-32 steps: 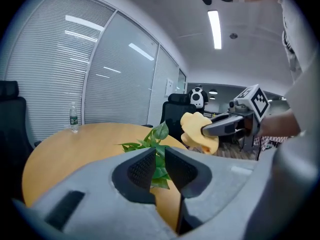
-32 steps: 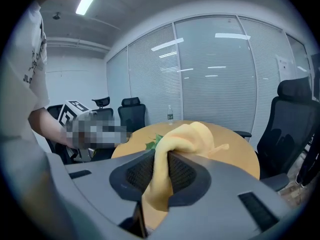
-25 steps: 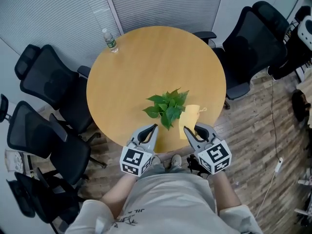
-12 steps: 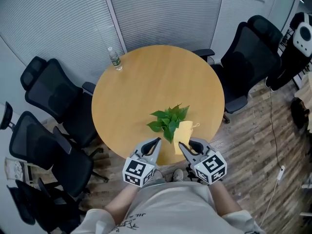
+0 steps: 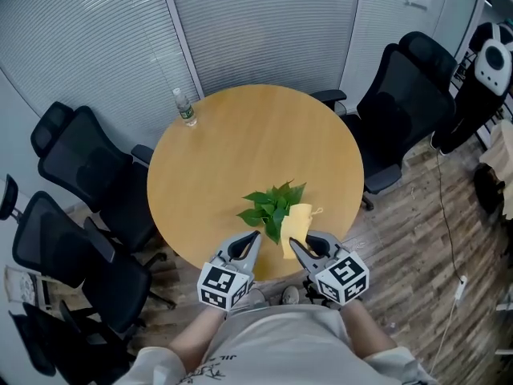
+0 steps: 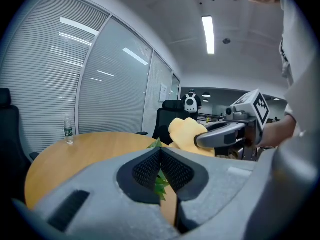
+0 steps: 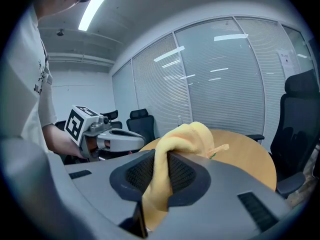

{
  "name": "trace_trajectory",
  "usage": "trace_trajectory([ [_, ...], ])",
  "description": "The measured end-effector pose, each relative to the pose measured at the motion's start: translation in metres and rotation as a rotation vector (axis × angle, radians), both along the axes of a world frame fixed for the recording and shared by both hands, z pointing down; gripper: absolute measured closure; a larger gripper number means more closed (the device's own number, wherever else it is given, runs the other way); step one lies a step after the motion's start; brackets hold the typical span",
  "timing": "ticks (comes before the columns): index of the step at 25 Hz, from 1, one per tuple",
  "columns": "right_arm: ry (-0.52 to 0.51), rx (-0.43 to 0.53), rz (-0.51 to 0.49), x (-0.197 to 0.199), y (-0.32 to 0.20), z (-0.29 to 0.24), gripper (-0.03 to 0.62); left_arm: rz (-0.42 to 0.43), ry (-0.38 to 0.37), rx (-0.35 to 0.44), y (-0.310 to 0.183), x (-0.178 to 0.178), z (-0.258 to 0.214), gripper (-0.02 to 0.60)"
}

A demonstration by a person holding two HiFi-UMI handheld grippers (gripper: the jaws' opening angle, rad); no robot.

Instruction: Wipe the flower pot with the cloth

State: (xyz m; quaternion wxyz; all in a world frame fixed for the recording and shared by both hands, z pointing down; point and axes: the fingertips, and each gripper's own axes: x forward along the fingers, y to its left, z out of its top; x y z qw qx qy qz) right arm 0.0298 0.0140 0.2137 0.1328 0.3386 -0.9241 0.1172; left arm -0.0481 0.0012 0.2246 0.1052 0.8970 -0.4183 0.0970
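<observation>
Sitting near the front edge of the round light-wood table [image 5: 240, 135], the green leafy plant [image 5: 272, 205] marks where the flower pot stands, though the leaves hide the pot itself from the head view and neither gripper view shows it. The soft yellow cloth [image 5: 294, 221] hangs just right of the foliage, close enough that it may brush the leaves. It is pinched in the right gripper [image 5: 293, 244], whose 2 jaws press on a fold of it with the rest bunched up over the tips. The left gripper [image 5: 255, 236] has its 2 jaws closed together with nothing between them; only leaves show beyond the tips. By my judgement the wiping has not begun: the cloth is in hand and brought close, but no contact with the pot can be seen, so all of the rubbing is left to do. Both grippers sit side by side at the table's edge in front of the person's body, pointing forward and slightly down toward the plant, tips converging a little. Farther off, a clear plastic water bottle [image 5: 184, 108] stands at the far left rim, and black office chairs [image 5: 80, 159] ring the table.
</observation>
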Motion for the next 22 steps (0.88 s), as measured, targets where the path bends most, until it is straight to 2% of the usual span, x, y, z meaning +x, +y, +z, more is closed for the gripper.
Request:
trace_trajectory([
  [22,-0.01,-0.011,-0.008,-0.0014,0.0028,-0.0002,0.534,-0.022,0.007,-0.006,-0.0004,-0.0054,0.0018,0.571],
])
